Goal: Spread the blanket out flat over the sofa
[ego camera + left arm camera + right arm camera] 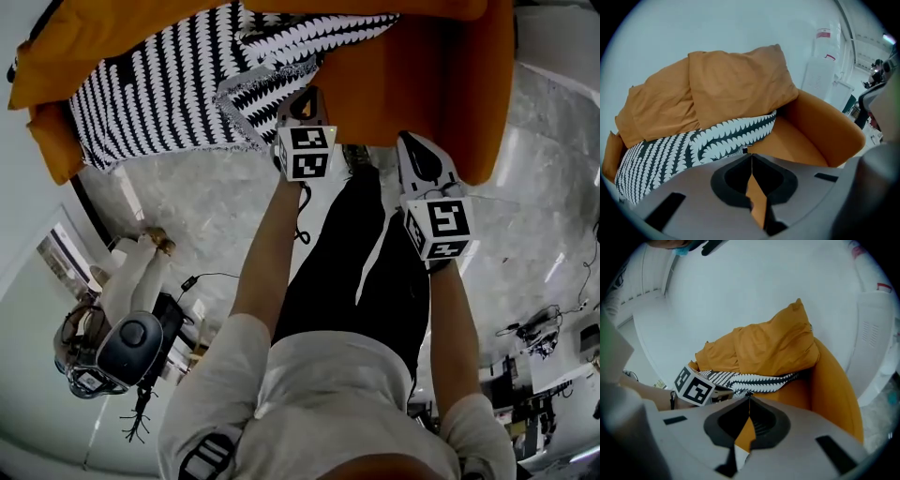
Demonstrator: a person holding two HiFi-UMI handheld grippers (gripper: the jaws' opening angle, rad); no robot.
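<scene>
While each is held out on a bare forearm above the person's black trousers [375, 272], both tools are recorded with jaws pressed together and nothing caught between them.

Left hand-held gripper [302, 101]: marker cube turned up to the head camera; tip placed just beside the blanket's near edge. Contact cannot be determined.

Right hand-held gripper [412, 150]: marker cube likewise turned up; tip set over the sofa's front edge, apart from the blanket.

Floor [187, 206]: grey, marbled, glossy; seen beneath both forearms.

Blanket [159, 89]: black with rows of white leaf-like marks. It is laid rumpled on the part of the seat toward the person's left and draped over the front edge. One portion is folded back, and a pale fringed trim [246, 98] is exposed there.

Sofa [422, 75]: orange, with a curved arm; the seat toward the person's right is left uncovered.

Cushions [736, 89]: two, orange, propped against the back, directly behind the blanket.

Wall [740, 23]: white, behind the sofa.
</scene>
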